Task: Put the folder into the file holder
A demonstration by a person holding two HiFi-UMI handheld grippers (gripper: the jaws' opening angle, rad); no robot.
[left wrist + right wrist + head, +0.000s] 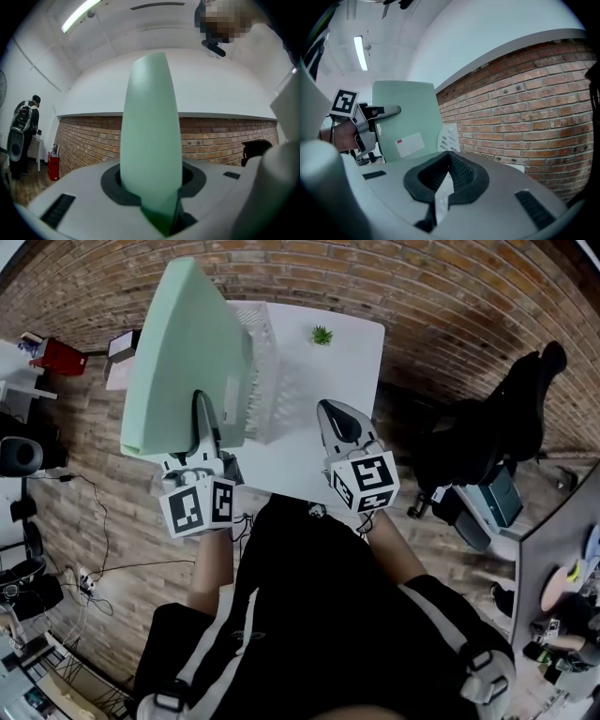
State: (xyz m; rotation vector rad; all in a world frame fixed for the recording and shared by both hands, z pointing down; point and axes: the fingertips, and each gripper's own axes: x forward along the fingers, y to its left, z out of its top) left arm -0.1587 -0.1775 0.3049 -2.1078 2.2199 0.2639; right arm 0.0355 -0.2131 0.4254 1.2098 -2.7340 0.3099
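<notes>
1. Brick wall [441,296] backs a white table [347,343]; a person stands at the table's near edge with a gripper in each hand.
2. On the table stand a white mesh file holder [265,371] and, near the far edge, a small green plant [322,335].
3. Left gripper [201,404]: the jaws are clamped on the lower edge of a pale green folder [183,352], which rises between them in the left gripper view.
4. Folder position: held upright in the air at the left side of the file holder. In the head view it overlaps the holder's left edge; whether the two touch cannot be told.
5. Folder marking: a white label shows on its face in the right gripper view.
6. Right gripper [330,411]: the jaw tips are pressed together with nothing between them. It is over the table, to the right of the file holder.
7. A black office chair [497,418] stands to the right, well apart from the table.
</notes>
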